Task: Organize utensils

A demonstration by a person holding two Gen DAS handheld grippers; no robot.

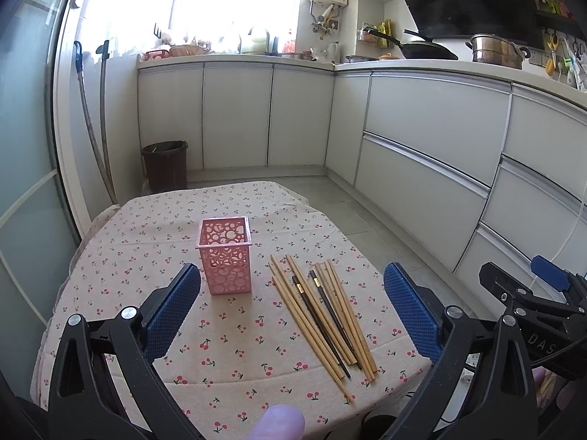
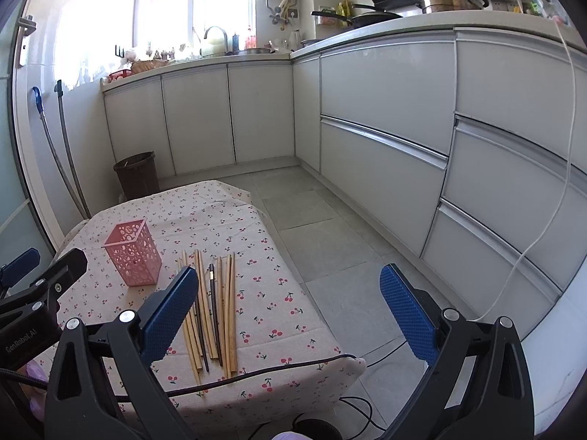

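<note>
A small table covered with a cherry-print tablecloth (image 1: 234, 330) stands in a kitchen with pale grey cabinets (image 1: 422, 139). On the cloth, a pink perforated utensil holder (image 1: 226, 255) stands upright and holds nothing. Just to the right of the holder lies a loose bundle of chopsticks (image 1: 323, 315), mostly light bamboo with two dark ones among them, their ends pointing toward the table's near edge. The left gripper (image 1: 291, 315) hovers above the near edge of the table, level and aimed forward at the holder and chopsticks, its blue-padded fingers (image 1: 172, 315) spread wide and grasping nothing. The right gripper (image 2: 290, 315) hovers to the right of the holder, past the chopsticks, over the table's right edge and the tiled floor (image 2: 323, 242), its fingers also spread wide with nothing between them. A brown wastebasket (image 1: 165, 165) stands on the floor beyond the table.
</note>
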